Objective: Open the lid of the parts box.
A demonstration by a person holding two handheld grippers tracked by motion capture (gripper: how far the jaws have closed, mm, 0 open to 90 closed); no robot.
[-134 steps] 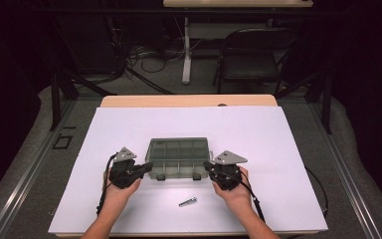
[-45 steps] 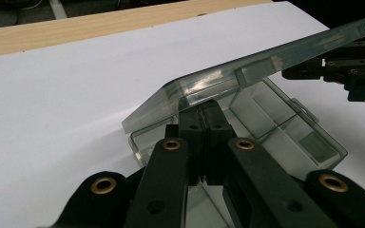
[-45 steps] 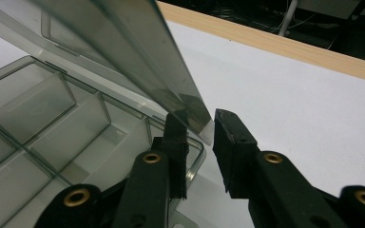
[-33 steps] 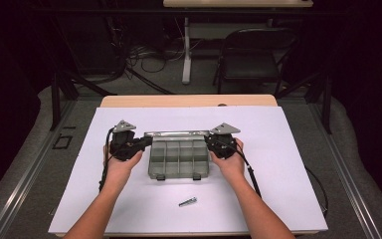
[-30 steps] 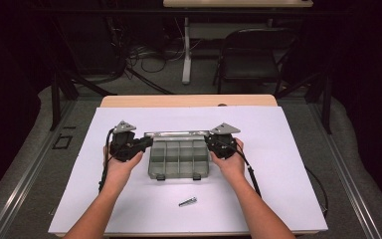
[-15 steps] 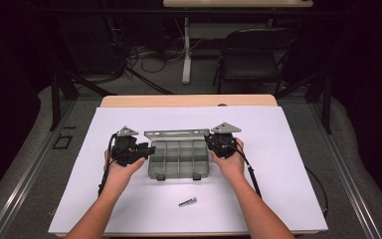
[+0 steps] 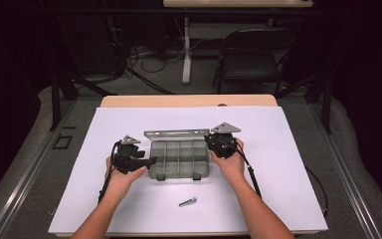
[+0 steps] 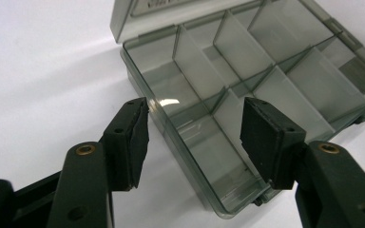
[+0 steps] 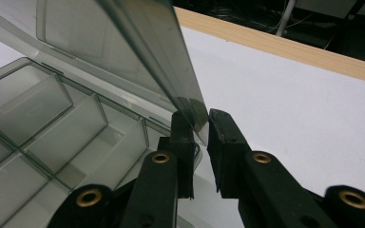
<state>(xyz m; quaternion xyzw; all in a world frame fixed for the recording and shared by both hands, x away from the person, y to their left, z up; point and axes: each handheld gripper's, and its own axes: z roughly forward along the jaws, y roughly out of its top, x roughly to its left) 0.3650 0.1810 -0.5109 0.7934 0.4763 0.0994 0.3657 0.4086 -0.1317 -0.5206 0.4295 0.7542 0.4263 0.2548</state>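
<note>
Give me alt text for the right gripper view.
The right gripper pinches a corner of the lid of a smoky clear compartment box, holding it raised over empty compartments. Behind lie the white table cover and a wooden table edge.

left gripper (image 7: 146, 162): jaws just opening, apart, nothing gripped, aiming 3 o'clock
right gripper (image 7: 210, 142): jaws pinched together, aiming 9 o'clock

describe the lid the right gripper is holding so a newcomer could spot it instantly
On the white sheet covering the table sits a smoky grey plastic divider box between the two hands. Its lid stands up along the box's far edge, pinched at one corner by the right gripper. Unlike the partitioned tray below, it is one flat, see-through panel.
</note>
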